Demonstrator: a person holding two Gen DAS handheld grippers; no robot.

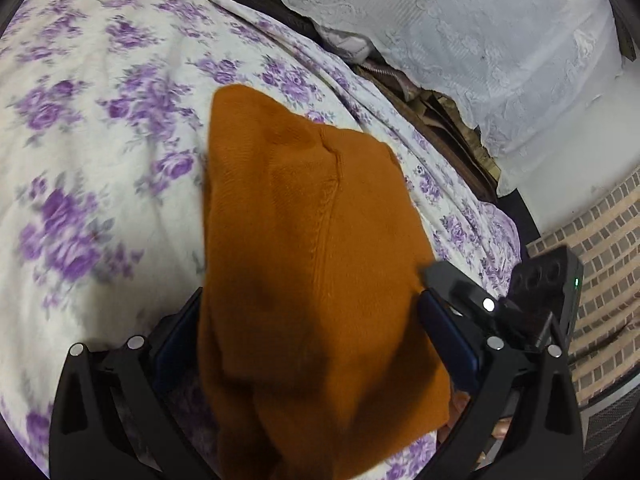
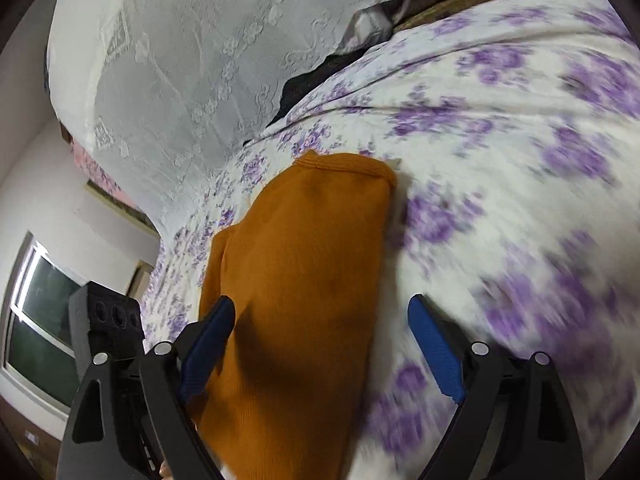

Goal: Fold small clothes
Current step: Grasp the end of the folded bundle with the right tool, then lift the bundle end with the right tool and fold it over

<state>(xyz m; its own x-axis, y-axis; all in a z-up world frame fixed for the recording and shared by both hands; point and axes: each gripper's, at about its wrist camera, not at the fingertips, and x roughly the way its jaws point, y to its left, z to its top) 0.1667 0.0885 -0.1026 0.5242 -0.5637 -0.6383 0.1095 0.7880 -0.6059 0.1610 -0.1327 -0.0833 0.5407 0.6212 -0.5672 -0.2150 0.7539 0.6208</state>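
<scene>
An orange knitted garment [image 1: 304,248] lies folded in a long strip on a bed sheet with purple flowers [image 1: 100,128]. In the left wrist view my left gripper [image 1: 316,344] stands open, its blue pads on either side of the garment's near end. In the right wrist view the same garment [image 2: 304,272] runs away from me, ribbed hem at the far end. My right gripper [image 2: 320,344] is open, with the garment's near part between its blue fingers [image 2: 436,352]. The other gripper's body shows at the edge of each view [image 1: 548,280].
A white lace cloth [image 1: 480,40] hangs behind the bed, with dark clutter [image 1: 432,120] under its edge. A brick-pattern floor [image 1: 600,264] lies to the right of the bed. A window [image 2: 44,320] and white wall show in the right wrist view.
</scene>
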